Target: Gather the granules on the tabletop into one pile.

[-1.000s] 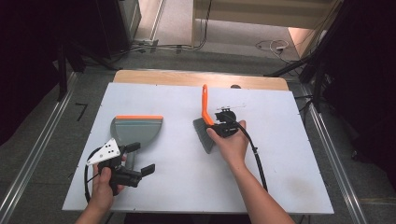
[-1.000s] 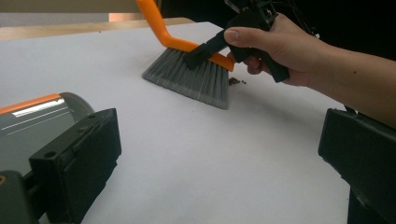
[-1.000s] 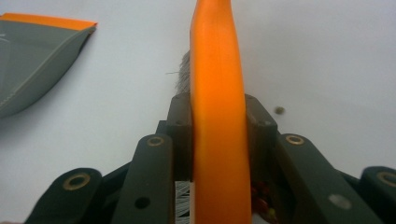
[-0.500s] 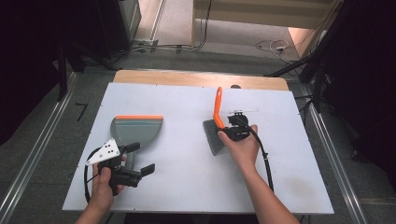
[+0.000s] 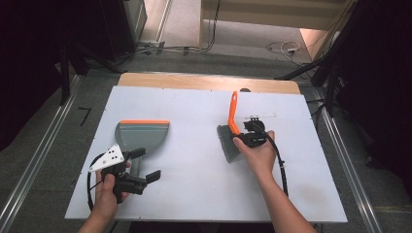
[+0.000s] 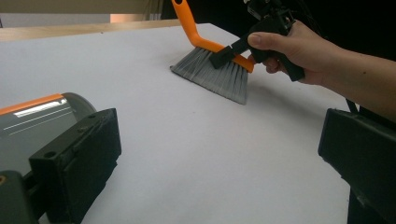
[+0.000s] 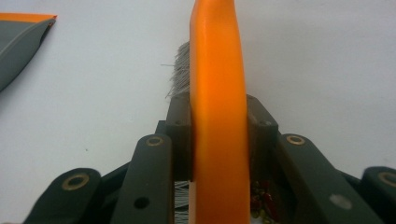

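Gripping a small hand brush [image 5: 231,131], the right gripper [image 5: 244,140] has its black fingers [image 7: 180,140] clenched on the brush's smooth orange plastic back, one pad each side, as the right gripper view shows close up. Brush sits right of centre on the desk [image 5: 194,165], a flat matte white board w/ a pale wood strip along its far edge. Its handle is glossy orange, flat and tapering, bent upward at an angle from the head, w/ a hang hole near the tip. Bristles are fine grey fibres, fanned out in a wedge, tips resting on the white surface in the left gripper view; a few stray hairs stick out at the side.

Left gripper [image 5: 145,165] is held low near the front-left of the desk, fingers [image 6: 77,163] released and spread wide, nothing between them. They are blocky black rectangles w/ flat pads. A grey three-cornered plate w/ small holes sits on top of it.

Dustpan [image 5: 142,136] lies flat just beyond the left gripper: grey plastic, smooth, slightly shiny, scoop-shaped w/ rounded back and a straight orange lip along its far edge. Well apart from the brush, bare white desk between.
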Demonstrator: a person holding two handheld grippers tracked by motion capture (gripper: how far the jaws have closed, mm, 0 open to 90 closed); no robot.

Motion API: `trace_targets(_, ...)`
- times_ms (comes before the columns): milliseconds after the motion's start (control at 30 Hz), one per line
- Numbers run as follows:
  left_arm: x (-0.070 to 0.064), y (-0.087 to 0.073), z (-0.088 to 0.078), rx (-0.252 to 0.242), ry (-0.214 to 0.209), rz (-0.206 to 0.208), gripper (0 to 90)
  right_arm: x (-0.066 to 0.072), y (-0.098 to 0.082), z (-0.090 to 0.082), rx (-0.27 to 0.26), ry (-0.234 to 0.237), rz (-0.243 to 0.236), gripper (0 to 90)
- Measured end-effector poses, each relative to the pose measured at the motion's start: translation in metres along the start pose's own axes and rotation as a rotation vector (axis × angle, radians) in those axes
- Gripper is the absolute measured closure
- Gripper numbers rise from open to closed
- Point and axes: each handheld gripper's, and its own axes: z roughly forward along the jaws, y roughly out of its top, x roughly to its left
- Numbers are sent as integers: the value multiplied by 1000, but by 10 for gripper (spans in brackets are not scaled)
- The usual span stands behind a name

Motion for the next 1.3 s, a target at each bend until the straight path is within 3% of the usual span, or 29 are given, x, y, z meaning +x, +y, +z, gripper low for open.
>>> trace_targets(667,0,0,0,-1,0,1,2,-14,-5,-9,2,-14,-1,669)
trace_targets(733,0,0,0,2,2,2,2,-16,-5,-10,1,-8,-1,670)
trace_targets(800,0,0,0,2,1,1,3,-16,-4,-12,-11,32,4,671)
trace_targets(933,0,0,1,4,3,1,2,-10,-1,-19,-27,78,-21,681)
trace_targets(1067,0,0,3,6,-1,-1,2,0,10,-25,-58,126,-9,683)
trace_targets(1167,0,0,2,9,1,4,2,12,21,-22,-69,99,-31,684)
trace_targets(1300,0,0,1,0,0,0,3,21,34,-5,-52,81,-9,685)
